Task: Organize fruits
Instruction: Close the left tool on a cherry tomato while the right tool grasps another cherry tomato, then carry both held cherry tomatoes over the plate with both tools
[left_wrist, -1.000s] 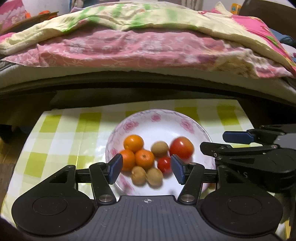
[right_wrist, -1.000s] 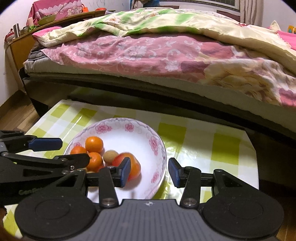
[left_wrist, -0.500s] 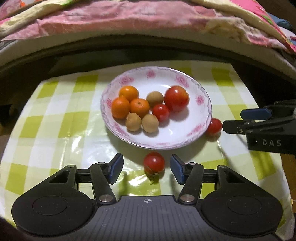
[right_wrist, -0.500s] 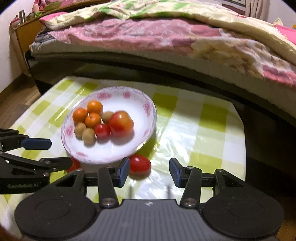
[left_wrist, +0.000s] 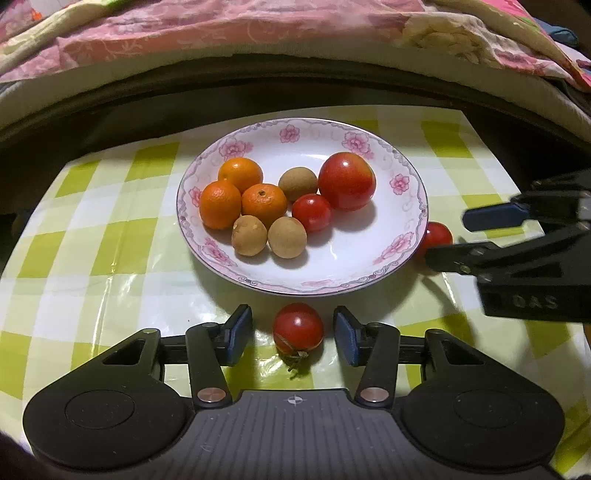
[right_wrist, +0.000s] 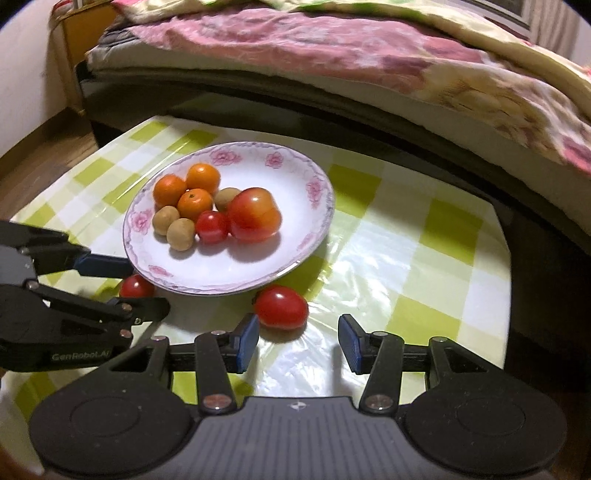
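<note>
A white flowered plate (left_wrist: 400, 182) (right_wrist: 295, 254) holds three oranges (left_wrist: 264, 199), three brown longans (left_wrist: 287, 237), a big tomato (left_wrist: 346, 181) and a small one (left_wrist: 311, 211). On the checked cloth just in front of the plate lies a cherry tomato (left_wrist: 297, 326) (right_wrist: 136, 286). My left gripper (left_wrist: 293, 325) (right_wrist: 144, 288) straddles it with its jaws closing, and a gap shows on both sides. A second cherry tomato (right_wrist: 281, 305) (left_wrist: 439, 235) lies by the plate's right rim. My right gripper (right_wrist: 298, 328) (left_wrist: 448, 238) is open just short of it, its left finger nearest.
The small table wears a glossy yellow-green checked cloth (right_wrist: 424, 258). Close behind it runs a bed's dark frame (left_wrist: 295, 92) under pink and cream quilts (right_wrist: 332, 55). The table's right edge (right_wrist: 508, 258) drops to dark floor. Wooden floor (right_wrist: 33, 162) shows at left.
Both grippers have come down and closer to the cloth in front of the plate. The left jaws have narrowed around their cherry tomato. The right gripper has neared the other tomato.
</note>
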